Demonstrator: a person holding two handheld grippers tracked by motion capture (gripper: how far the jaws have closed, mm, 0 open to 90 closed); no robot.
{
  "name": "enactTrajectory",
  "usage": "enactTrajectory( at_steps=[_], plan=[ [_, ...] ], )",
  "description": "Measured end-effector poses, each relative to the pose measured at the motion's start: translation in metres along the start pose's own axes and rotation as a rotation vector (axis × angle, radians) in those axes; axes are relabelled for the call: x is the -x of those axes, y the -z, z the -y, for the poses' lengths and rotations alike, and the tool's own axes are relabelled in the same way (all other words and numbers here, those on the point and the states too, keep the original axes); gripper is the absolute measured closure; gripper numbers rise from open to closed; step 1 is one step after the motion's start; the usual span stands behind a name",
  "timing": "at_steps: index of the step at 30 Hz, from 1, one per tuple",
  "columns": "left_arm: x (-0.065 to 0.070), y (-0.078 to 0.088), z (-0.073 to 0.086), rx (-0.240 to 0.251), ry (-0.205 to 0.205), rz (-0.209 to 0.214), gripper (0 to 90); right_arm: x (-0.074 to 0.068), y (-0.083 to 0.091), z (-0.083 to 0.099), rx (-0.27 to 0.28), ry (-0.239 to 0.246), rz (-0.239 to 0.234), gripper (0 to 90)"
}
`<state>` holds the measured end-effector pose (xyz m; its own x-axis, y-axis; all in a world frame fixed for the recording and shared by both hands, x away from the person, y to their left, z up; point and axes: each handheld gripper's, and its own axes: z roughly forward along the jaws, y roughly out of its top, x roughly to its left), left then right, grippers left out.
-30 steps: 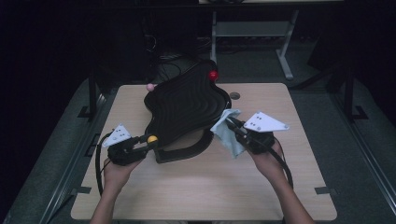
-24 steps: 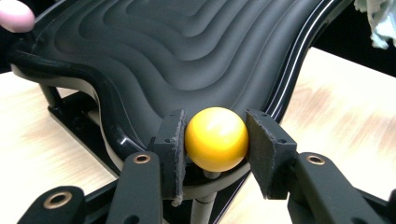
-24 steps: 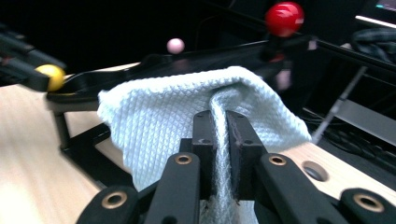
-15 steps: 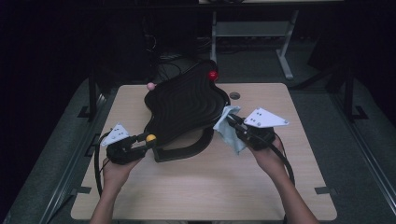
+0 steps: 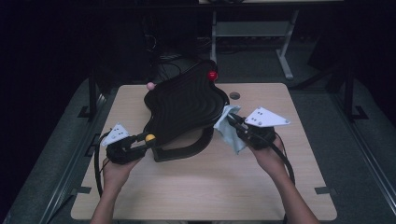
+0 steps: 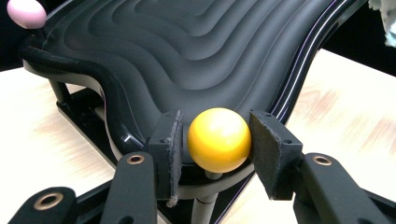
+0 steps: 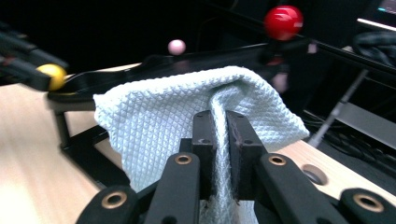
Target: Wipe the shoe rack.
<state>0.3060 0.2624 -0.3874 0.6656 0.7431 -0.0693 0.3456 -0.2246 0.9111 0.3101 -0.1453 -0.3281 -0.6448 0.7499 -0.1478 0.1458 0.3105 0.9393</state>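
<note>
High view: a black ribbed board [image 5: 184,109] is seen tilted on its stand at the middle of the table [image 5: 205,186], with a red ball [image 5: 213,75] at its far edge, a pink ball [image 5: 150,86] at its far left corner and a yellow ball [image 5: 150,137] at its near left corner. The left gripper [image 5: 140,141] is held level at that yellow ball, hand behind it, forearm coming in from the bottom edge. The right gripper [image 5: 233,122] is pointed at the board's right edge — a light blue cloth [image 5: 229,128] is bunched between it and the board. A round hole [image 5: 234,95] is seen in the tabletop beyond.

Left gripper view: the yellow ball [image 6: 219,139] is framed between the pads [image 6: 172,149]; the right pad is touching it, a thin gap is seen at the left one. The jaws have just been opening, about half spread, so the ball is flanked, not clamped. The ribbed board [image 6: 196,56] rises behind, the pink ball [image 6: 25,12] at top left.

Right gripper view: the jaws are closed tight on a fold of the cloth [image 7: 163,121], which is draped over the tips and blocks the board's edge behind. The red ball [image 7: 283,21], pink ball [image 7: 176,46] and yellow ball [image 7: 53,76] stand beyond — the last with the left gripper [image 7: 25,70] at it.
</note>
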Motion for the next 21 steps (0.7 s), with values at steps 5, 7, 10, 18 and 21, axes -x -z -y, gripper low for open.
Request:
enactTrajectory(
  at_steps=[5, 7, 10, 18, 21],
  plan=[
    [0.000, 0.001, 0.000, -0.006, -0.009, 0.004, 59.4, 0.008, -0.002, -0.004, -0.001, 0.004, 0.011, 82.3],
    [-0.001, 0.001, 0.000, -0.006, -0.011, -0.003, 59.3, 0.008, -0.005, -0.005, -0.003, 0.005, 0.005, 82.3],
    [-0.005, 0.004, 0.000, -0.009, 0.000, -0.033, 56.3, 0.002, -0.005, -0.004, 0.004, -0.004, -0.014, 82.3],
    [-0.012, 0.010, 0.001, -0.015, 0.025, -0.076, 54.4, 0.002, -0.008, -0.004, 0.014, -0.002, -0.036, 82.3],
    [-0.014, 0.012, 0.001, -0.014, 0.025, -0.101, 58.6, 0.012, -0.011, -0.007, 0.021, -0.017, -0.027, 82.3]
  ],
)
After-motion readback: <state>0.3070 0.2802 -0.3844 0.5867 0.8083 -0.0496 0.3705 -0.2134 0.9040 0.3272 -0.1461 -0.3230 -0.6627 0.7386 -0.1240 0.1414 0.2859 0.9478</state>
